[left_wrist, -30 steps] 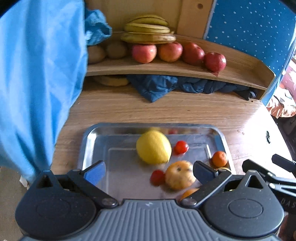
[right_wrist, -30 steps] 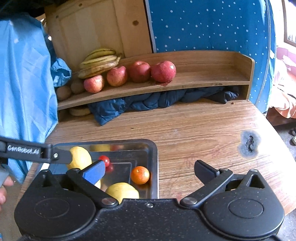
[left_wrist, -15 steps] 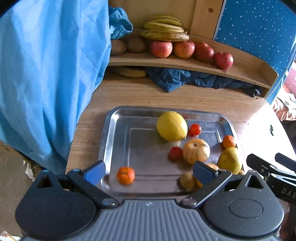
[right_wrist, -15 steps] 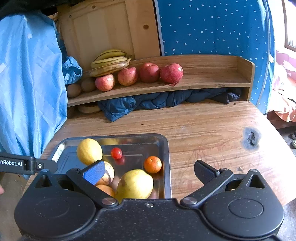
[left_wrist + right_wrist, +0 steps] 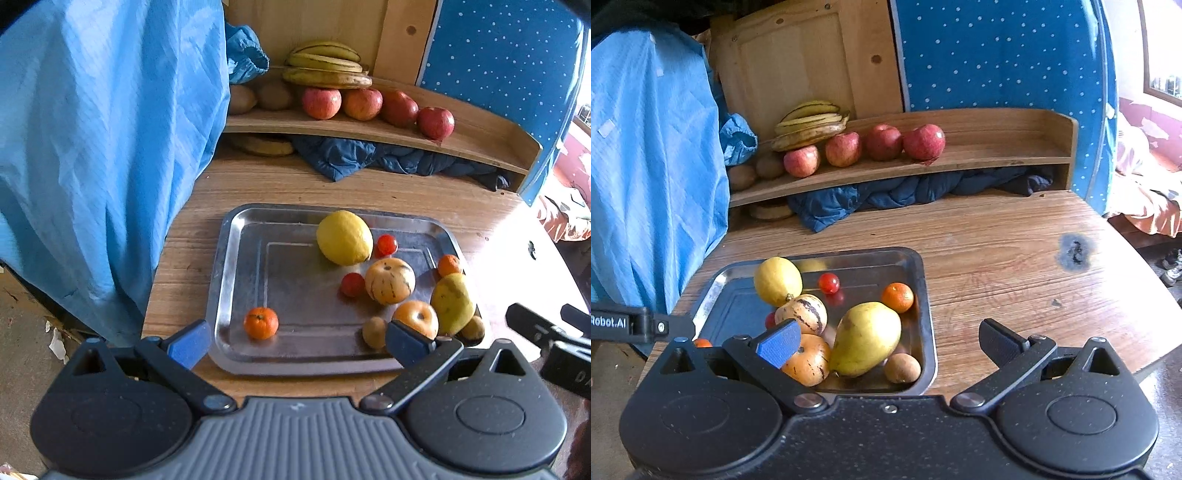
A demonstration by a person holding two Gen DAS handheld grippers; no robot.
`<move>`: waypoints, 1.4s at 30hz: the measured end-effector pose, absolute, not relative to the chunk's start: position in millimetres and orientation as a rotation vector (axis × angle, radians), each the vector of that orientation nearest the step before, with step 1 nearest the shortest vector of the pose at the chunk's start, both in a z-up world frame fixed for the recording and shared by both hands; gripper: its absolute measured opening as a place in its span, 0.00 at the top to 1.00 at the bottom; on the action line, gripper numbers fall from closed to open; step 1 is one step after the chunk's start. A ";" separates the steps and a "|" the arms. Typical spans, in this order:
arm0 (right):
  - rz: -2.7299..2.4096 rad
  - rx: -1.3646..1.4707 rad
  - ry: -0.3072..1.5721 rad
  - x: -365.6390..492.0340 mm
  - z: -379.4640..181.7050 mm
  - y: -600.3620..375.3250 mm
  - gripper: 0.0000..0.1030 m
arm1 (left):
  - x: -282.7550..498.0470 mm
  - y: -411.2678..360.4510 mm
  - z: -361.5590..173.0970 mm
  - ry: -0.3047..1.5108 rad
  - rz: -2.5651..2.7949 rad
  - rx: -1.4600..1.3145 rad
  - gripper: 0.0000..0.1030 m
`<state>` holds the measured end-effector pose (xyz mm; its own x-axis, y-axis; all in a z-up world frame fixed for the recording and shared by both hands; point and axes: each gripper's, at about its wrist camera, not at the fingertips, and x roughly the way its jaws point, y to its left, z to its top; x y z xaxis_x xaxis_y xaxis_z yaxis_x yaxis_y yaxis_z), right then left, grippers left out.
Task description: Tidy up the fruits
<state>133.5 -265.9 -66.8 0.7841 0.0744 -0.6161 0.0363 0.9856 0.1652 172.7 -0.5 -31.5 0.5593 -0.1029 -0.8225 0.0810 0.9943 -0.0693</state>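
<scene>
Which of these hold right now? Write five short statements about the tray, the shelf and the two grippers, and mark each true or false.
1. Four red apples sit in a row on the wooden shelf. True.
2. The left gripper is shut on a mandarin. False: it is open and holds nothing.
3. The bananas lie in the metal tray. False: they are on the shelf, above the apples.
4. A lemon lies in the tray. True.
5. The right gripper grips the pear. False: it is open, and the pear lies in the tray.
</scene>
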 end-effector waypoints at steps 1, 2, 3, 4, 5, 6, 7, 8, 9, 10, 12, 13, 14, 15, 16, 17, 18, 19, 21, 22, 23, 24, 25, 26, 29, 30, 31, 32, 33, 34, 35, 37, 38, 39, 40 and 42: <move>0.018 0.171 0.662 130.3 -64.6 -264.9 0.01 | 169.2 1.0 -30.6 0.965 -0.111 -0.020 0.01; 0.015 0.170 0.653 126.2 -62.3 -263.9 0.01 | 165.1 2.9 -29.5 0.954 -0.116 -0.015 0.01; 0.013 0.169 0.643 120.9 -59.8 -262.1 0.01 | 161.5 4.5 -28.3 0.941 -0.123 -0.006 0.01; 0.013 0.168 0.635 116.4 -57.9 -260.9 0.01 | 157.9 5.8 -26.3 0.930 -0.125 0.005 0.01; 0.012 0.170 0.629 112.1 -55.7 -259.5 0.01 | 153.4 7.5 -22.6 0.918 -0.124 0.019 0.01; 0.004 0.179 0.620 107.9 -52.8 -258.9 0.01 | 148.0 10.0 -17.9 0.900 -0.127 0.023 0.01; -0.011 0.191 0.612 104.9 -49.6 -258.2 0.01 | 142.1 13.1 -13.4 0.880 -0.131 0.022 0.01; -0.030 0.201 0.613 102.1 -46.3 -257.5 0.01 | 136.0 16.5 -9.7 0.868 -0.131 0.018 0.01; -0.045 0.210 0.613 97.9 -42.3 -255.9 0.01 | 130.6 19.5 -7.2 0.859 -0.133 0.014 0.01; -0.041 0.213 0.605 92.6 -39.1 -254.0 0.01 | 125.7 22.5 -5.4 0.851 -0.135 0.013 0.01; -0.036 0.205 0.581 79.5 -33.0 -246.8 0.01 | 115.7 28.4 -2.9 0.839 -0.131 0.011 0.01; -0.032 0.206 0.570 73.1 -31.6 -243.9 0.01 | 111.7 30.8 -1.6 0.834 -0.128 0.005 0.01; -0.025 0.206 0.563 66.2 -31.0 -240.9 0.01 | 108.3 33.8 -0.7 0.831 -0.125 -0.001 0.01; -0.020 0.204 0.560 61.0 -30.6 -238.0 0.01 | 103.6 36.0 0.4 0.827 -0.122 -0.007 0.01; -0.016 0.200 0.557 55.7 -30.7 -235.2 0.01 | 100.3 38.7 1.3 0.823 -0.122 -0.010 0.01; -0.012 0.196 0.554 51.2 -30.7 -232.8 0.01 | 96.6 40.4 2.2 0.820 -0.121 -0.012 0.01; -0.010 0.195 0.554 46.9 -30.6 -230.8 0.01 | 93.6 42.3 2.5 0.818 -0.120 -0.015 0.01; -0.009 0.195 0.553 43.2 -30.4 -229.1 0.01 | 90.4 43.7 2.4 0.817 -0.118 -0.020 0.01; -0.007 0.194 0.547 36.3 -28.8 -226.3 0.01 | 84.3 46.7 1.2 0.819 -0.118 -0.030 0.01; -0.007 0.192 0.546 34.3 -28.2 -225.4 0.01 | 80.3 48.4 0.7 0.817 -0.125 -0.035 0.01; -0.009 0.192 0.546 32.0 -28.0 -224.4 0.01 | 76.2 50.0 0.3 0.813 -0.137 -0.040 0.01; -0.010 0.192 0.548 29.3 -27.7 -223.8 0.01 | 72.2 51.5 -0.4 0.808 -0.146 -0.044 0.01; -0.011 0.192 0.551 26.8 -27.7 -222.3 0.01 | 68.5 53.1 -1.2 0.804 -0.153 -0.045 0.01; -0.008 0.190 0.556 24.1 -28.1 -221.1 0.01 | 65.0 54.4 -2.2 0.803 -0.156 -0.045 0.01; 0.014 0.171 0.562 16.4 -29.8 -215.1 0.01 | 58.5 59.4 -4.9 0.808 -0.150 -0.051 0.01; 0.020 0.163 0.565 14.4 -30.5 -213.2 0.01 | 56.7 60.9 -5.4 0.810 -0.144 -0.054 0.01; 0.024 0.158 0.568 13.4 -31.0 -211.7 0.01 | 55.0 61.8 -5.8 0.812 -0.138 -0.058 0.01; 0.025 0.154 0.570 12.4 -31.3 -210.9 0.01 | 53.6 62.9 -5.3 0.812 -0.133 -0.061 0.01; 0.024 0.150 0.575 12.0 -31.5 -210.0 0.01 | 52.3 64.0 -4.7 0.812 -0.131 -0.064 0.01; 0.021 0.144 0.581 12.3 -31.4 -209.2 0.01 | 51.4 64.4 -4.2 0.812 -0.129 -0.066 0.01; 0.017 0.138 0.588 11.9 -31.6 -208.2 0.01 | 50.3 64.9 -3.8 0.812 -0.130 -0.067 0.01; 0.018 0.136 0.595 10.9 -31.2 -206.8 0.01 | 50.4 65.9 -4.0 0.815 -0.133 -0.066 0.01; 0.022 0.135 0.594 9.7 -30.5 -205.5 0.01 | 51.0 66.5 -4.5 0.819 -0.133 -0.067 0.01; 0.025 0.132 0.591 8.8 -29.9 -204.5 0.01 | 51.2 67.0 -4.8 0.820 -0.131 -0.066 0.01; 0.030 0.129 0.589 7.6 -29.4 -203.6 0.01 | 51.7 67.0 -5.4 0.820 -0.130 -0.065 0.01; 0.034 0.124 0.587 6.0 -28.7 -200.7 0.01 | 51.3 67.9 -5.3 0.815 -0.133 -0.065 0.01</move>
<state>6.0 -200.7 -28.7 0.8322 0.0676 -0.5503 0.0031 0.9919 0.1266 51.3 67.9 -5.3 0.6782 -0.1435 -0.7207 0.0935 0.9896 -0.1091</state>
